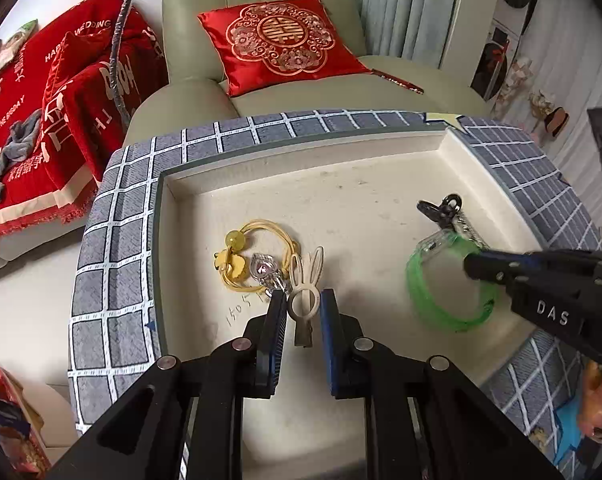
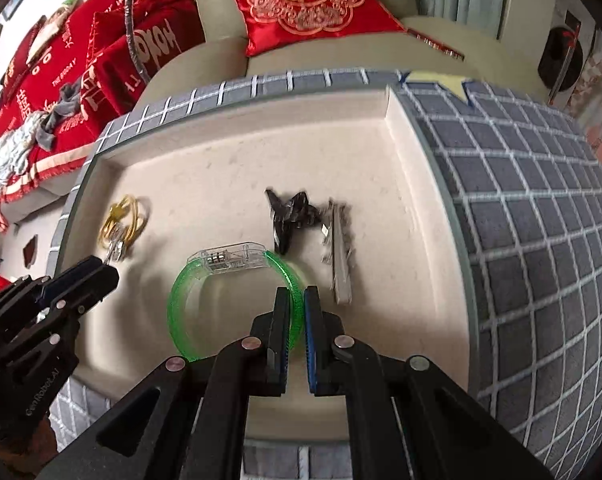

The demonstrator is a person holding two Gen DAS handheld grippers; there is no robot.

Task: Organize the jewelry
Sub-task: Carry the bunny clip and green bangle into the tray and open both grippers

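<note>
A cream tray (image 1: 341,184) with a grey checked border holds the jewelry. My left gripper (image 1: 304,304) stands open around a cream rabbit-ear hair clip (image 1: 307,284), one finger on each side, not clamping it. Beside the clip lie a yellow hair tie (image 1: 253,256) and a clear pink-gem clip (image 1: 267,274). My right gripper (image 2: 297,304) is shut on the rim of a green bangle (image 2: 185,308) with a clear clasp (image 2: 229,258); it also shows in the left wrist view (image 1: 441,304). A black clip (image 2: 287,216) and a silver comb clip (image 2: 339,252) lie behind it.
The tray's raised grey checked border (image 2: 521,200) surrounds everything. A green sofa with a red cushion (image 1: 281,40) stands behind the tray. Red wedding blankets (image 1: 41,100) lie at the left.
</note>
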